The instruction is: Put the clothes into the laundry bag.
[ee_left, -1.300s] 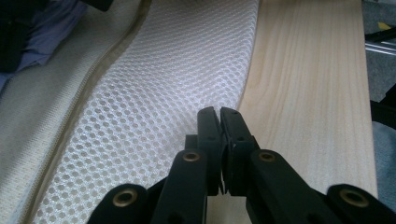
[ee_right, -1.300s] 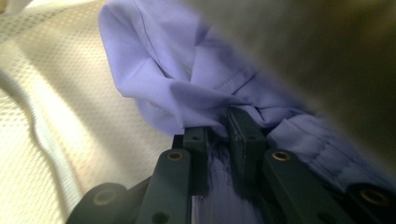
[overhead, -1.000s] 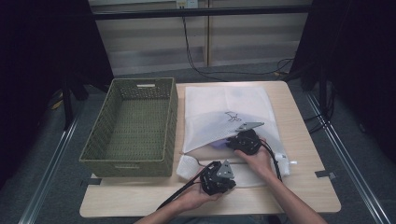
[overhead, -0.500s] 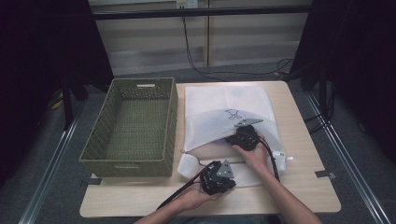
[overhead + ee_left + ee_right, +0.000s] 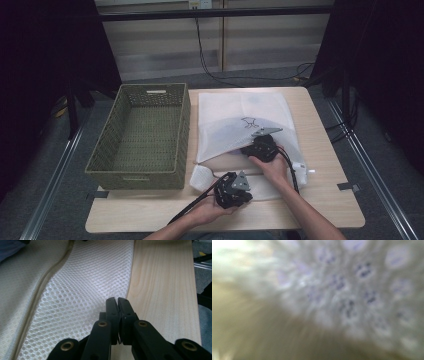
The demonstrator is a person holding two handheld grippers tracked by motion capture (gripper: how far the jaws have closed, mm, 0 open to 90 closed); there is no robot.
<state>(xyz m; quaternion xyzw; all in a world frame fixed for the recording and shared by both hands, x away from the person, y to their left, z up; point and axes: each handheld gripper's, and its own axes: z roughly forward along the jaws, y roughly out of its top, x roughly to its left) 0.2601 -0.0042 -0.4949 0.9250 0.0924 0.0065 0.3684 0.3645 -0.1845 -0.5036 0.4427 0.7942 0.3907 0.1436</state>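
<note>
A white mesh bag (image 5: pixel 245 112) with a zip lies flat on the wooden table (image 5: pixel 330 200), its opening toward the person. My left gripper (image 5: pixel 234 190) rests at the bag's front edge. In the left gripper view its jaws (image 5: pixel 117 303) stand shut on the mesh edge (image 5: pixel 82 297) where it meets the bare wood. My right gripper (image 5: pixel 254 146) reaches into the bag's opening under the upper layer. Its jaws have just been opening, but the mesh hides them, so what lies between them cannot be told. The right gripper view gives a blur of mesh (image 5: pixel 352 290) right at the lens.
A green woven basket (image 5: pixel 186 127) stands on the table's left half, close beside the bag. Cables trail from both grippers toward the front edge. Dark curtains hang at both sides, and metal rails run along the floor.
The mesh layer over the right gripper has shifted a little. Both hands keep their places.
</note>
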